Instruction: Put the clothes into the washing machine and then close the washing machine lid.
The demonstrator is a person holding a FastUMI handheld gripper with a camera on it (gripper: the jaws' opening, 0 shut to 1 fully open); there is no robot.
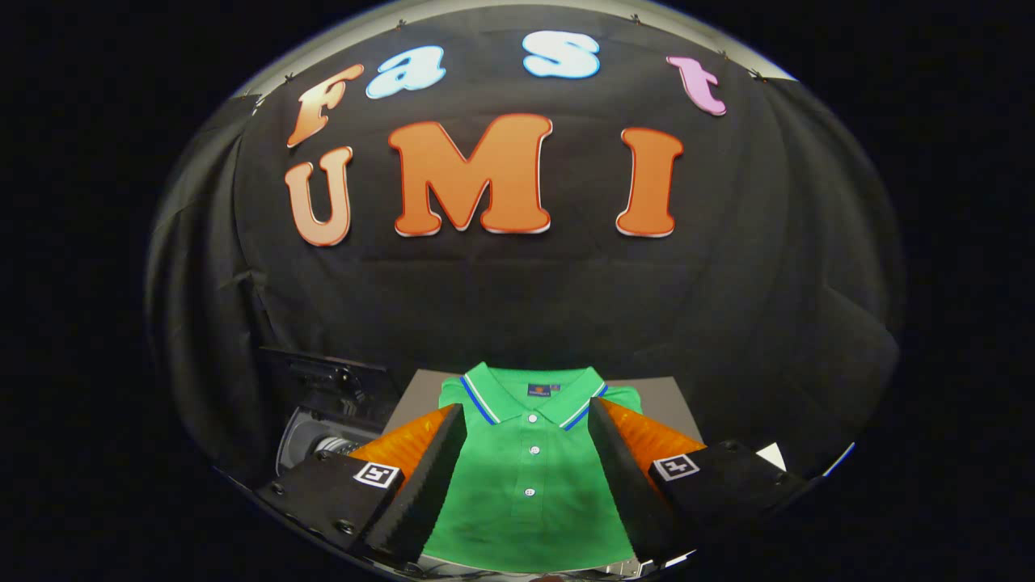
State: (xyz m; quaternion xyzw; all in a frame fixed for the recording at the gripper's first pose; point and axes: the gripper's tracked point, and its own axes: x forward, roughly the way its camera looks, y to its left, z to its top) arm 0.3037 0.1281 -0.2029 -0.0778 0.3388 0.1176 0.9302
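Note:
A green polo shirt with a blue-and-white striped collar and white buttons lies folded flat on a grey surface. My gripper is open above it, and the shirt's front shows in the wide gap between the two fingers. Neither finger presses on the cloth. To the left of the left finger stands the washing machine, a dark body with its lid raised and a silvery drum rim showing under it.
Black booth cloth hangs close behind the shirt and the machine. A small white patch shows just right of the right finger.

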